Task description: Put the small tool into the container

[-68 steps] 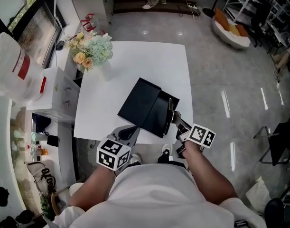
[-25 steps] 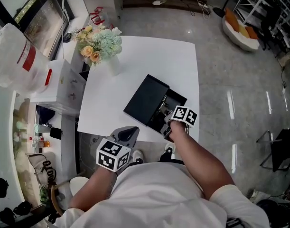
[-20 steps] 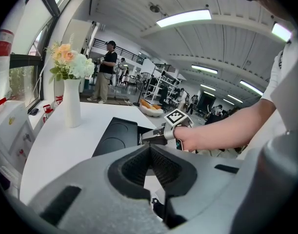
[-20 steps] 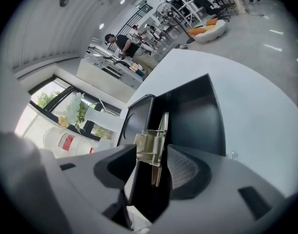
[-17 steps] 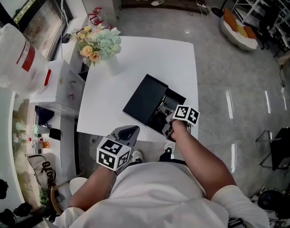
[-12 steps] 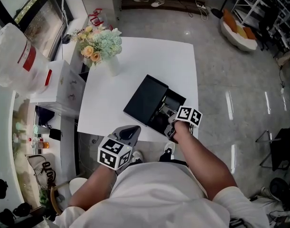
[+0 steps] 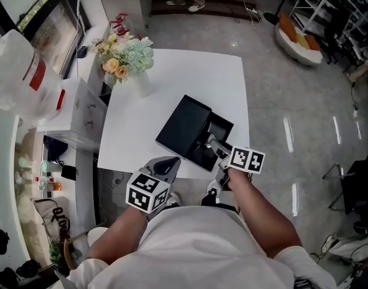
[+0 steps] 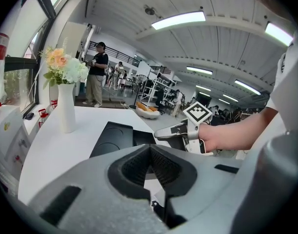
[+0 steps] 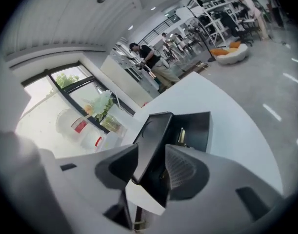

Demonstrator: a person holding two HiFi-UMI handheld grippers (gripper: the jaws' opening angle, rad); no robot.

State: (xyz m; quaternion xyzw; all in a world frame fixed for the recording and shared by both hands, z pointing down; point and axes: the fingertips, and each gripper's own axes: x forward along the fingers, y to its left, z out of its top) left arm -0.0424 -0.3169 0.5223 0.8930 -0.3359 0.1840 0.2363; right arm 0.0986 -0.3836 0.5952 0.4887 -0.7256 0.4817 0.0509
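The small tool (image 9: 182, 134) lies in the open end compartment of the black container (image 7: 184, 125) on the white counter (image 7: 171, 77), so the placing looks done. The right tool (image 7: 214, 144) hangs just above that compartment's near side, jaws wide apart though just eased inward, nothing between them; the small tool's long axis seems to run straight ahead of them. The left tool (image 7: 169, 161), closed and empty, sits farther off at the counter's near edge.
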